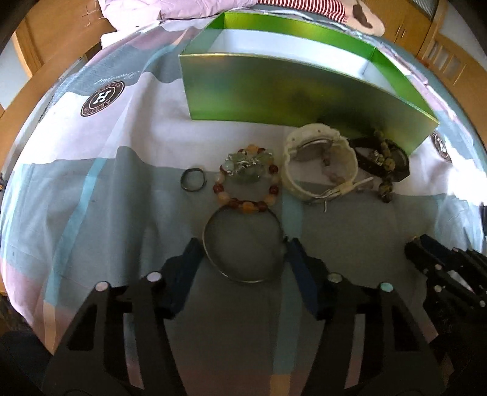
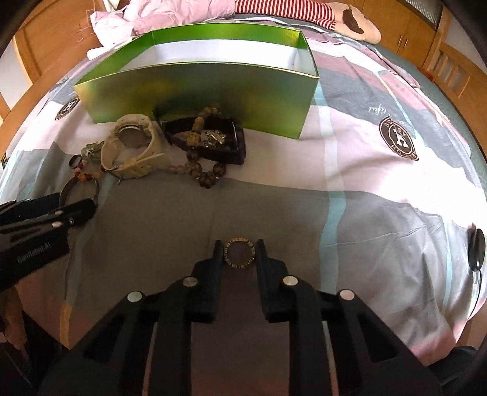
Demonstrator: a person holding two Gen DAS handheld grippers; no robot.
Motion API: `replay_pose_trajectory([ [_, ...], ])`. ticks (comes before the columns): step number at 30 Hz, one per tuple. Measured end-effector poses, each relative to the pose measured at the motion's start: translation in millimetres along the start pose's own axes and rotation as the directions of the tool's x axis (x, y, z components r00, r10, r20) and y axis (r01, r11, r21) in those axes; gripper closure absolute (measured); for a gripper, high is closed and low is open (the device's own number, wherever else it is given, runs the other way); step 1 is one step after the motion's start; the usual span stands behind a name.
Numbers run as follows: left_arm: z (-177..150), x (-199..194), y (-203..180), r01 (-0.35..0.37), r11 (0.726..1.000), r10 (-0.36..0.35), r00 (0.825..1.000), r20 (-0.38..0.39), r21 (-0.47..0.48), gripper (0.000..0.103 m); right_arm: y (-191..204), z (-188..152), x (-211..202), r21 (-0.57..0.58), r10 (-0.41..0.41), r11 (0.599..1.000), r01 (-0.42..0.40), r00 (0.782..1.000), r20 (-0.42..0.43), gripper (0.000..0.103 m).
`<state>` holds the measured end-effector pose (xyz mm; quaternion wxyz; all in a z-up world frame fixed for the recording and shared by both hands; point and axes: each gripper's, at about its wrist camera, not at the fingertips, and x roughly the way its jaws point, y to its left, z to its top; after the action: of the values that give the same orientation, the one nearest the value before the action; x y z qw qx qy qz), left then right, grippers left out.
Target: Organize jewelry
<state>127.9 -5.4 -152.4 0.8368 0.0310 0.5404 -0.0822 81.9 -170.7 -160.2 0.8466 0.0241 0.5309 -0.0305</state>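
An open green box stands at the back of the bed; it also shows in the right wrist view. My left gripper is open around a thin silver bangle lying on the bedsheet, its fingers on either side. Beyond it lie a bead bracelet, a small dark ring, a cream watch and a dark bead strand with a black watch. My right gripper closes on a small studded ring, its fingers touching both sides.
The patterned bedsheet covers the whole surface. Pink bedding and a striped plush toy lie behind the box. A black round object with a cable sits at the right edge. Wooden furniture surrounds the bed.
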Motion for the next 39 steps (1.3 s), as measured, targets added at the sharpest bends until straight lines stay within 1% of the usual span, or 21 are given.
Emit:
replay_pose_trajectory([
  [3,1.5,-3.0,6.1,-0.008,1.000,0.008,1.000,0.007,-0.002,0.046,-4.2,-1.9,-3.2,0.019,0.006,1.000,-0.006,1.000,0.004,0.082],
  [4,1.7,-5.0,7.8,-0.005,1.000,0.005,1.000,0.009,-0.008,0.052,-5.4,-1.1,-5.3,0.029,0.012,1.000,-0.012,1.000,0.007,0.082],
  [5,1.7,-7.1,8.9,-0.002,1.000,0.002,1.000,0.008,-0.012,0.064,-8.4,0.9,-5.9,0.039,0.018,0.999,-0.018,1.000,0.007,0.082],
  [6,2.8,-8.9,11.5,0.010,1.000,-0.010,1.000,0.007,-0.014,0.064,-10.1,2.4,-7.0,0.054,0.025,0.998,-0.025,1.000,0.000,0.082],
  [7,3.2,-10.3,12.2,0.016,1.000,-0.016,1.000,0.008,-0.011,0.062,-11.5,4.1,-7.1,0.063,0.034,0.997,-0.033,0.999,-0.011,0.081],
  [8,4.2,-12.5,13.5,0.010,1.000,-0.010,1.000,0.013,-0.009,0.051,-12.9,7.0,-7.5,0.068,0.044,0.997,-0.042,0.999,-0.017,0.074],
  [9,4.9,-15.3,13.8,0.004,1.000,-0.003,1.000,0.022,-0.011,0.038,-18.9,11.0,-8.9,0.078,0.061,0.995,-0.060,0.998,-0.018,0.068],
  [10,6.4,-20.0,15.0,0.004,1.000,-0.003,0.999,0.039,-0.018,0.035,-27.0,15.6,-11.0,0.091,0.068,0.994,-0.066,0.998,-0.011,0.056],
  [13,15.8,-28.8,11.0,0.021,1.000,-0.020,0.998,0.063,-0.020,0.035,-33.4,28.3,-19.1,0.128,0.050,0.990,-0.055,0.998,0.047,0.055],
  [17,39.2,-30.6,-1.0,0.001,1.000,-0.001,0.995,0.103,-0.004,0.036,-35.0,59.8,-23.2,0.174,0.049,0.983,-0.066,0.994,0.100,0.057],
  [20,58.2,-22.3,-13.2,0.017,1.000,-0.018,0.995,0.099,0.010,0.036,-26.7,77.0,-11.0,0.171,0.083,0.981,-0.097,0.993,0.088,0.057],
  [22,66.3,-12.8,-22.8,0.012,0.999,-0.014,0.996,0.084,0.032,0.036,-16.8,85.9,3.6,0.141,0.047,0.988,-0.055,0.997,0.059,0.058],
  [24,70.7,-1.4,-30.7,0.002,0.999,-0.005,0.998,0.057,0.055,0.043,-18.4,87.2,17.5,0.121,0.049,0.991,-0.052,0.998,0.028,0.074],
  [26,68.4,7.5,-34.2,0.015,0.998,-0.017,0.999,0.031,0.057,0.052,-19.8,80.3,18.6,0.127,0.098,0.987,-0.099,0.995,0.018,0.094],
  [27,68.1,13.1,-34.0,0.032,0.998,-0.033,0.999,0.010,0.053,0.064,-22.3,82.2,18.6,0.128,0.100,0.987,-0.102,0.995,0.019,0.095],
  [29,66.5,19.3,-31.3,0.030,0.999,-0.029,1.000,-0.007,0.043,0.078,-20.0,79.2,10.4,0.115,0.080,0.990,-0.083,0.996,0.030,0.095],
  [32,63.9,17.1,-28.1,0.036,0.998,-0.036,0.999,0.012,0.044,0.090,-22.2,78.8,0.8,0.087,0.048,0.995,-0.052,0.998,0.044,0.095],
  [34,61.8,13.1,-26.0,0.057,0.998,-0.058,0.998,0.015,0.040,0.093,-31.4,75.7,-8.2,0.065,0.041,0.997,-0.045,0.997,0.065,0.095],
  [37,57.0,0.7,-24.4,0.064,0.997,-0.066,0.997,0.039,0.040,0.095,-34.9,71.5,-31.5,0.022,0.092,0.995,-0.095,0.989,0.120,0.095],
  [38,55.5,-2.9,-24.2,0.065,0.997,-0.067,0.997,0.047,0.040,0.095,-33.1,73.2,-33.1,-0.005,0.082,0.997,-0.082,0.989,0.125,0.095],
  [39,54.9,-5.8,-24.1,0.064,0.997,-0.066,0.996,0.052,0.040,0.095,-28.9,74.0,-33.6,-0.049,0.025,0.999,-0.019,0.991,0.128,0.095],
])
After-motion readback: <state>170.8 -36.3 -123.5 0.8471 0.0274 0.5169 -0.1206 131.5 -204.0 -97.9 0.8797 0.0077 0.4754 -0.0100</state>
